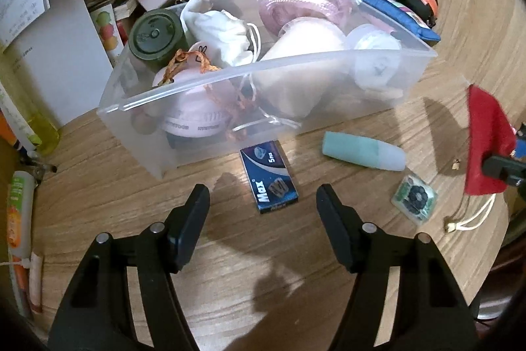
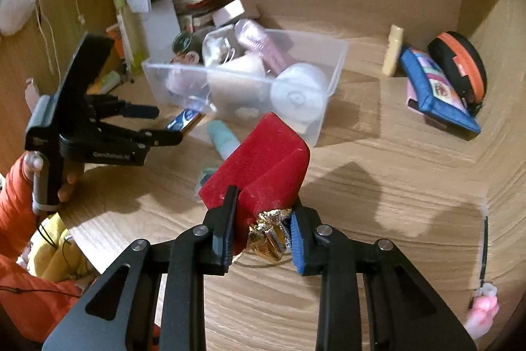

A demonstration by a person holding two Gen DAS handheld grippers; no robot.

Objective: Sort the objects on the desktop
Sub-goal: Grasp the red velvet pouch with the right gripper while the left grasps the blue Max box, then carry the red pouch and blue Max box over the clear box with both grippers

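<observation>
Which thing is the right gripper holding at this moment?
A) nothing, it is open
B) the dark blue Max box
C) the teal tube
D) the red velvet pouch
D: in the right wrist view the right gripper is closed on the red velvet pouch, while the left gripper is open above the Max box.

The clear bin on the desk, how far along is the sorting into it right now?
Partly done. The clear bin already holds several items, including a green jar and white pouch. In hand: the right gripper is shut on a red pouch, above the desk. The left gripper is open, aimed at the blue Max box. That box, the teal tube and a small packet remain outside.
</observation>
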